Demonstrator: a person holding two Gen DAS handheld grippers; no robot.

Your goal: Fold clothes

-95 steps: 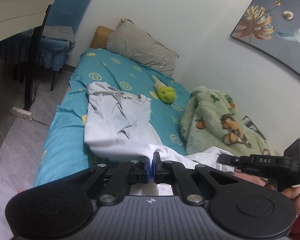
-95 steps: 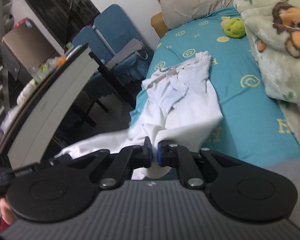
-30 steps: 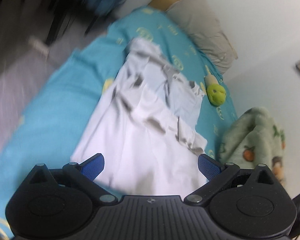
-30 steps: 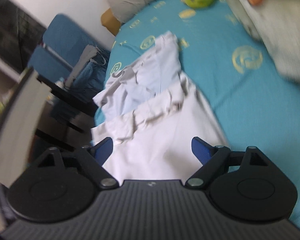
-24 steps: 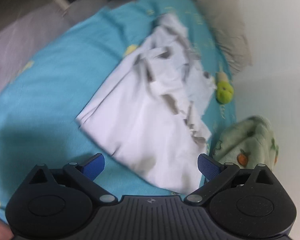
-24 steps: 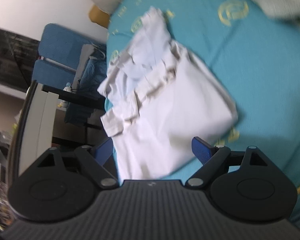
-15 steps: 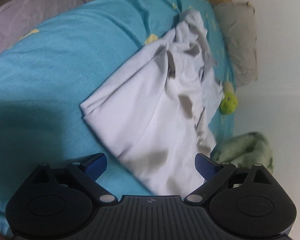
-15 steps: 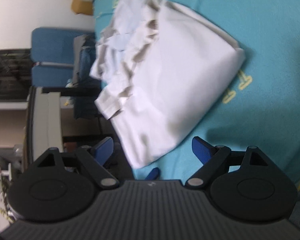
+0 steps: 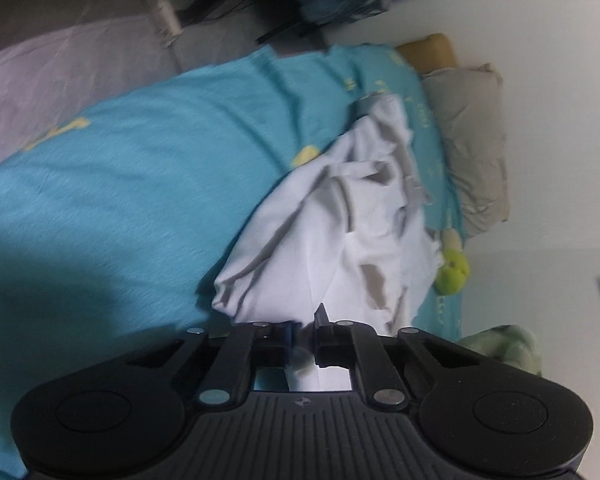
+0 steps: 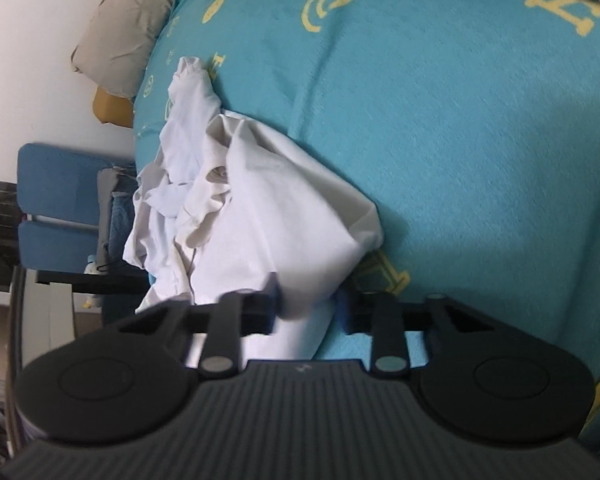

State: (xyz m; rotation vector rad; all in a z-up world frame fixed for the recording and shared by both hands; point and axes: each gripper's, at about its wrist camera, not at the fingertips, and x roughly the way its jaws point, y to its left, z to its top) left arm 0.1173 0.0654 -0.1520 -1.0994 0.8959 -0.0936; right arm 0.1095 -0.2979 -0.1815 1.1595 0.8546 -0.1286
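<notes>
While my left tool (image 9: 302, 334) pinches the near edge of the white shirt (image 9: 340, 232) bunched on the bed (image 9: 120, 168), my right tool (image 10: 306, 306) has cloth between half-closed fingers; lifting unevenly could slip it free.

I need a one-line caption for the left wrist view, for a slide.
Left claw shut on the near edge of a crumpled white shirt lying on a blue bed.

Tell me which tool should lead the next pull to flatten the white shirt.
Left. The left tool is already shut on the white shirt hem. The right tool has its jaws part open around the cloth, so it must first close.
</notes>
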